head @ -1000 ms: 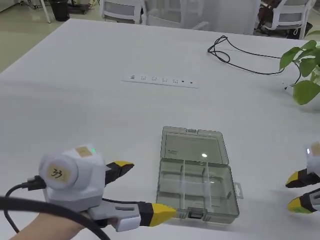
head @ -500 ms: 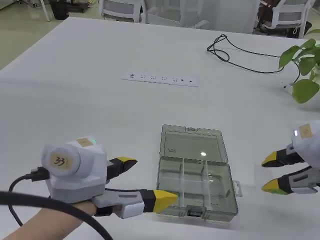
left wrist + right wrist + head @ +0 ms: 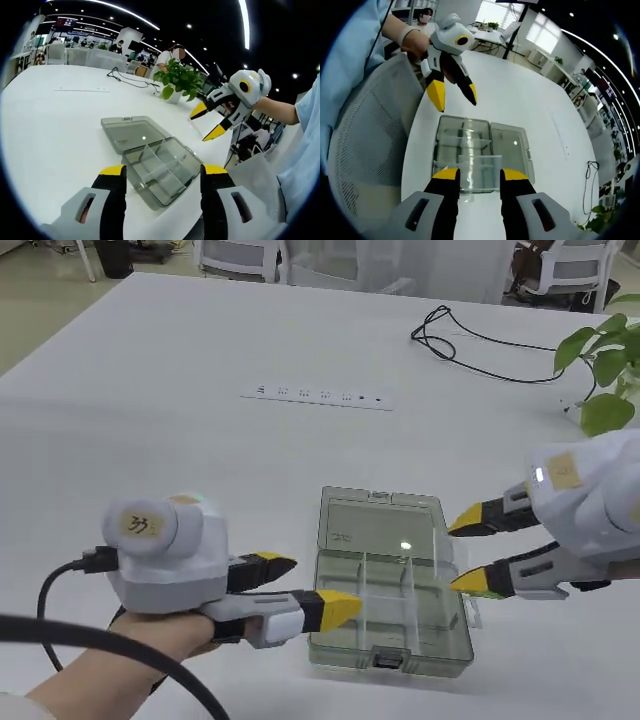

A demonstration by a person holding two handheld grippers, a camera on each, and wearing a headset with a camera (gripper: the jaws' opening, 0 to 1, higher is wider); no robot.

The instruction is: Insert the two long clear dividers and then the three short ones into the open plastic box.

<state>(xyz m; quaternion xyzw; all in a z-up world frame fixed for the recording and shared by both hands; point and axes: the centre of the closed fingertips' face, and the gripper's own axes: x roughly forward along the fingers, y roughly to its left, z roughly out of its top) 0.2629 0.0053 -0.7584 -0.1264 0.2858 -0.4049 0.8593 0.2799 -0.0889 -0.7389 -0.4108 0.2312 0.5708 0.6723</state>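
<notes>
White table (image 3: 200, 460) bears open box (image 3: 385, 530); left claw (image 3: 305, 585), right claw (image 3: 462, 556) both agape

A flat white power strip (image 3: 318, 397) lies on the white tabletop (image 3: 140, 420). A looped black cable (image 3: 414, 336) and a green leafy plant (image 3: 603, 375) sit beyond.

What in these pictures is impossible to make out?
- Head view: the left tool covers one corner of the box.
- Head view: the dividers are clear on clear, so their count is uncertain.
- Head view: the plant is cut off by the right edge.
- Head view: markings on the power strip are too small.
</notes>
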